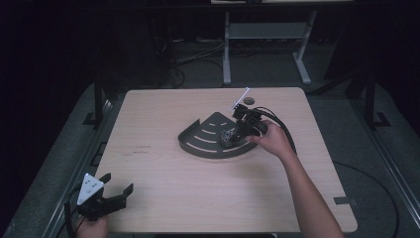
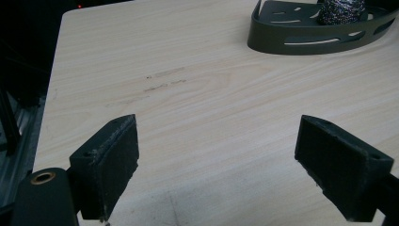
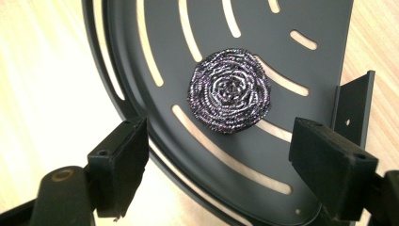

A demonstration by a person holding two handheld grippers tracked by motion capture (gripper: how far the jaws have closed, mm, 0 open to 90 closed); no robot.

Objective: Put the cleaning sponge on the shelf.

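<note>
Right gripper [image 3: 219, 155] jaws wide, poised above steel-wool scourer [image 3: 230, 92] in slotted tray [image 3: 141, 56], apparently for pickup. Left gripper [image 2: 216, 160] wide, idle.

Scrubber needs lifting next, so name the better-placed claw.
Right. The right claw hangs open directly over the steel wool scrubber in the slotted corner tray; the left claw sits at the table's near corner.

One wooden table [image 1: 163, 173]. One dark slotted corner tray [image 3: 141, 56]. One steel-wool scourer [image 3: 230, 92] lay in tray. Two grippers: left gripper [image 2: 216, 165], right gripper [image 3: 219, 165]. Two hands seen.
</note>
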